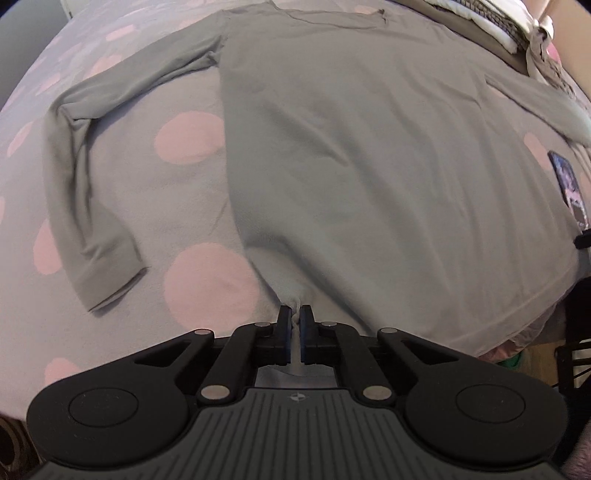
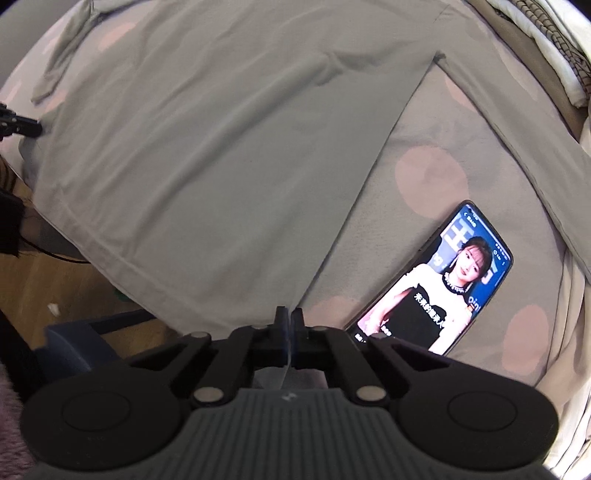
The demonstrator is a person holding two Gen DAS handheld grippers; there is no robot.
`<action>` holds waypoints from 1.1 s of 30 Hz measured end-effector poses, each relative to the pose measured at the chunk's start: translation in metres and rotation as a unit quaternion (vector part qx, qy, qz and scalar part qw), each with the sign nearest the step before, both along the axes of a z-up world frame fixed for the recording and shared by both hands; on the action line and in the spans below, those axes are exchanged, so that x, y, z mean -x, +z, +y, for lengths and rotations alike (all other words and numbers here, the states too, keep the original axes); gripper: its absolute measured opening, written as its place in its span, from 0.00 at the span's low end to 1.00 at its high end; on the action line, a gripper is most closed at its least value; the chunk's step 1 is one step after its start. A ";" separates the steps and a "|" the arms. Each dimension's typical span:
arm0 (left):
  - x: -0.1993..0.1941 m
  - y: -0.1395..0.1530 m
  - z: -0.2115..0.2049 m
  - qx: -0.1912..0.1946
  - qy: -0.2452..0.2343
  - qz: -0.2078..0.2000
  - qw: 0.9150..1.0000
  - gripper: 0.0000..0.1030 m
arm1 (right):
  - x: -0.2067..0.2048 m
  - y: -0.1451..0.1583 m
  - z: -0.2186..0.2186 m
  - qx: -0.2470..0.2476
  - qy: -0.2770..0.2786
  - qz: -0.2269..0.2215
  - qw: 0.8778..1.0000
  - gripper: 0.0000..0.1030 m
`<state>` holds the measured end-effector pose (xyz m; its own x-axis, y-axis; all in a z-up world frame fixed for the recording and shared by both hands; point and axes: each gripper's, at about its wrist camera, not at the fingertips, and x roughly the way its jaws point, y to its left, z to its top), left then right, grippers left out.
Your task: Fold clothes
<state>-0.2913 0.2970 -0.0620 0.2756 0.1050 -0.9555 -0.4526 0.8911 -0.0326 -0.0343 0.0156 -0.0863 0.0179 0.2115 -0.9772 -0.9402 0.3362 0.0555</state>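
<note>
A grey long-sleeved shirt (image 1: 369, 147) lies spread flat on a bed cover with pink dots (image 1: 192, 136). In the left wrist view one sleeve (image 1: 85, 206) lies bent on the left side. My left gripper (image 1: 294, 314) is shut on the near hem corner of the shirt, with a pinch of cloth bunched between its pads. In the right wrist view the shirt (image 2: 207, 155) fills the frame. My right gripper (image 2: 290, 314) is shut on the other hem corner, thin cloth showing between the fingers. The other sleeve (image 2: 517, 122) runs along the right side.
A lit phone (image 2: 436, 280) lies on the bed cover just right of the right gripper; it also shows in the left wrist view, phone (image 1: 567, 181). Folded bedding (image 1: 491, 18) is piled at the far right. The bed edge drops to a wooden floor (image 2: 55, 280).
</note>
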 end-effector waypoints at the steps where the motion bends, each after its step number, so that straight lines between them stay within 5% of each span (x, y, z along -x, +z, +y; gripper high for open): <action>1: 0.002 0.006 0.002 0.001 0.000 0.004 1.000 0.02 | 0.000 0.007 -0.002 -0.001 0.002 -0.001 1.000 0.01; 8: 0.017 0.030 0.010 0.002 -0.022 0.047 0.999 0.02 | 0.002 0.012 0.009 0.048 0.029 -0.010 0.998 0.01; 19: 0.013 -0.017 0.017 0.027 -0.025 0.106 0.994 0.02 | 0.002 -0.034 0.017 0.090 0.020 0.011 0.996 0.01; 26: 0.016 -0.018 0.033 0.047 0.010 0.068 0.997 0.04 | -0.003 -0.030 0.020 0.085 0.003 0.008 0.996 0.07; 30: 0.013 -0.005 0.033 0.024 0.019 0.046 0.998 0.16 | -0.009 -0.013 0.024 0.056 -0.013 -0.006 0.998 0.30; 33: 0.010 0.005 0.037 0.005 0.030 0.024 0.999 0.21 | -0.016 0.001 0.034 0.024 -0.026 -0.017 0.999 0.31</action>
